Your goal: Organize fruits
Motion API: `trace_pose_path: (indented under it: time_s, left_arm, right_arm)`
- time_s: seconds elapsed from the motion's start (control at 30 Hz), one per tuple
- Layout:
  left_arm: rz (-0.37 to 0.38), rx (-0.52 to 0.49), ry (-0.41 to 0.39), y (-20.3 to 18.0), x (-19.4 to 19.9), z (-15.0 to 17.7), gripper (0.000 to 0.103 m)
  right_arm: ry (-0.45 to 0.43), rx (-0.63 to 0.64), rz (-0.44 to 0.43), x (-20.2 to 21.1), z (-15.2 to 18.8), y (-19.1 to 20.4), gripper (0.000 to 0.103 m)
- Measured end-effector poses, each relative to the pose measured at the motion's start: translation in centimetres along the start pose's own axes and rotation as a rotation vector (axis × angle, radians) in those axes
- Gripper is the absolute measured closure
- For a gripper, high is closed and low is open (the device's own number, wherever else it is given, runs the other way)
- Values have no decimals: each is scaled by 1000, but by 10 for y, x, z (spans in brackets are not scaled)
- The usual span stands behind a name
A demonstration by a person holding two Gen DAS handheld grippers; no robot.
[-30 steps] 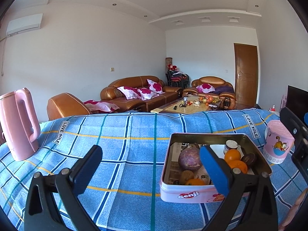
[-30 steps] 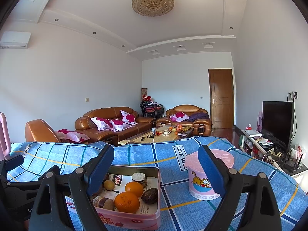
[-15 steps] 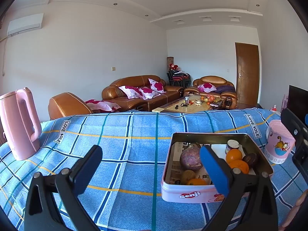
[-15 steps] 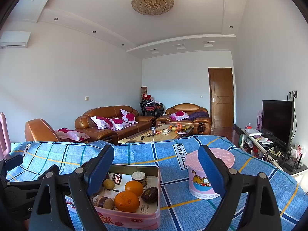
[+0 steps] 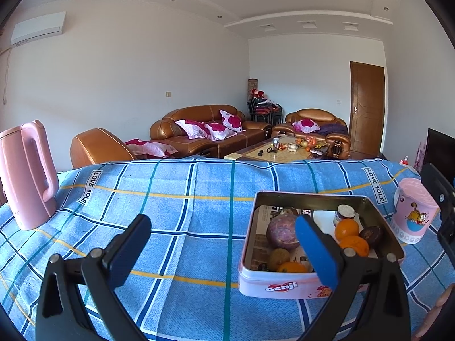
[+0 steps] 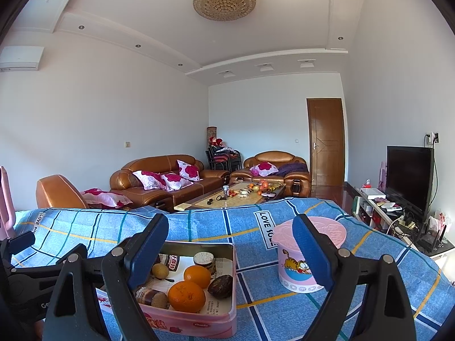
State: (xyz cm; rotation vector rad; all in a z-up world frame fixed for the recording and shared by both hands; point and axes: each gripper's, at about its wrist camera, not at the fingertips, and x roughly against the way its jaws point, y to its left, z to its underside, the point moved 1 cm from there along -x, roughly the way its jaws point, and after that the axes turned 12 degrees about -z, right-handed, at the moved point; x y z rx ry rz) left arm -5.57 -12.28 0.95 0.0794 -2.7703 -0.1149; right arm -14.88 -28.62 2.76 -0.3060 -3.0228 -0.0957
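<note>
Although 1 second separates the earliest pictures from the present ones, almost nothing is seen to have changed: only a slight drift of the left view is noted, and the tin (image 5: 321, 280) and its contents are placed as before, so no progress on the fruit can be read from it. Both the left hand-held gripper (image 5: 224, 251) and the right hand-held gripper (image 6: 230, 251) are held released, fingers wide apart, with nothing grasped. On the cloth-covered desk (image 5: 176, 204), the open tin is found to hold 3 oranges (image 5: 346, 228), a purple round fruit (image 5: 281, 233), a brown kiwi-like fruit (image 5: 278, 258), a dark fruit (image 5: 372, 234), a small jar (image 5: 344, 213) and printed paper. A lidded pink tub (image 6: 301, 258) is stood just beside the tin; its contents cannot be told. With fruit already gathered in the tin, either a sorted state or one awaiting sorting could be fitted.
</note>
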Motion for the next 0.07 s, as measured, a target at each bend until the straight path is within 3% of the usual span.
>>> trace_pose_path:
  time_s: [0.07]
  left_arm:
    - [1,2,5,0,-1,0,0]
  right_arm:
    - [2,-11,30,0,0,-3,13]
